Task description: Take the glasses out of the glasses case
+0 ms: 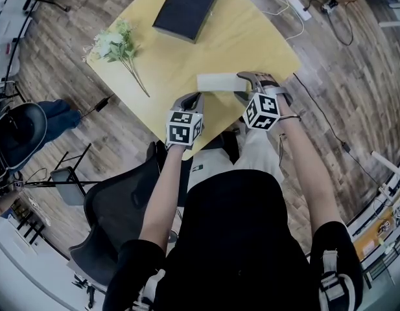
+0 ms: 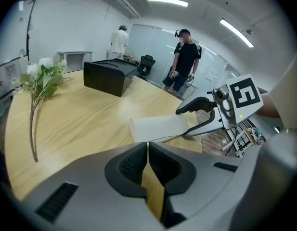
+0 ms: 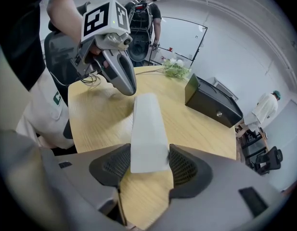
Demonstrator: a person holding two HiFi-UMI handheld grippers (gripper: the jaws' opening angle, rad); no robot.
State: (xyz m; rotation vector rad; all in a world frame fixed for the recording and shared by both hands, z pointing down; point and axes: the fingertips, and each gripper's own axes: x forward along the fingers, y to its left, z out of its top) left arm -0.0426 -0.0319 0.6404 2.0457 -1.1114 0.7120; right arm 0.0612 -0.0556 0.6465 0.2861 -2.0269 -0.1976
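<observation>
A white glasses case lies closed on the yellow table, near its front edge. My right gripper straddles the case's right end; in the right gripper view the case fills the gap and both pads touch its sides. My left gripper hovers just short of the case's left end, jaws shut with nothing between them. The left gripper view shows the case ahead with the right gripper clamped on its far end. No glasses are visible.
A black box sits at the table's far side, and a spray of white flowers lies at its left. A power strip and cables lie on the floor. Two people stand in the background.
</observation>
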